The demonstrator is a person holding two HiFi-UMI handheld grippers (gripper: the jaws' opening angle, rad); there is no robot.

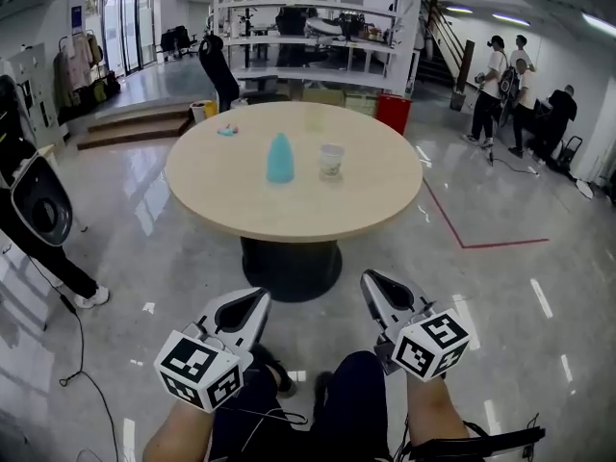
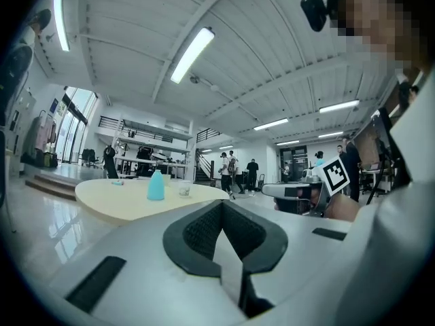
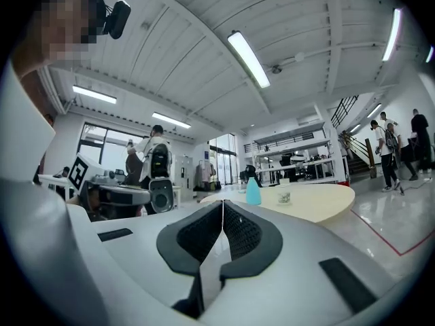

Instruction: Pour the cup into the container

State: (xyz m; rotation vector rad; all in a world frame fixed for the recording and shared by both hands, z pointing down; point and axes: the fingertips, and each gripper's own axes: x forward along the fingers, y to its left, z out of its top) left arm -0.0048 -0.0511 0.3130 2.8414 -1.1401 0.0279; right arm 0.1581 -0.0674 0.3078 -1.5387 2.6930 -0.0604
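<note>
A light blue bottle-shaped container (image 1: 280,158) stands upright near the middle of the round beige table (image 1: 221,200); a small pale cup (image 1: 331,161) stands just right of it. Both also show far off in the left gripper view, container (image 2: 155,185) and cup (image 2: 184,189), and in the right gripper view, container (image 3: 253,191) and cup (image 3: 284,196). My left gripper (image 1: 258,301) and right gripper (image 1: 371,282) are held low over my knees, well short of the table. Each is shut with nothing between its jaws.
The table rests on a dark pedestal (image 1: 291,266) on glossy grey floor. A red bin (image 1: 393,113) and shelving (image 1: 318,27) stand behind it. A person stands at the left (image 1: 38,219), others at the far right (image 1: 496,89). Red tape (image 1: 481,243) marks the floor.
</note>
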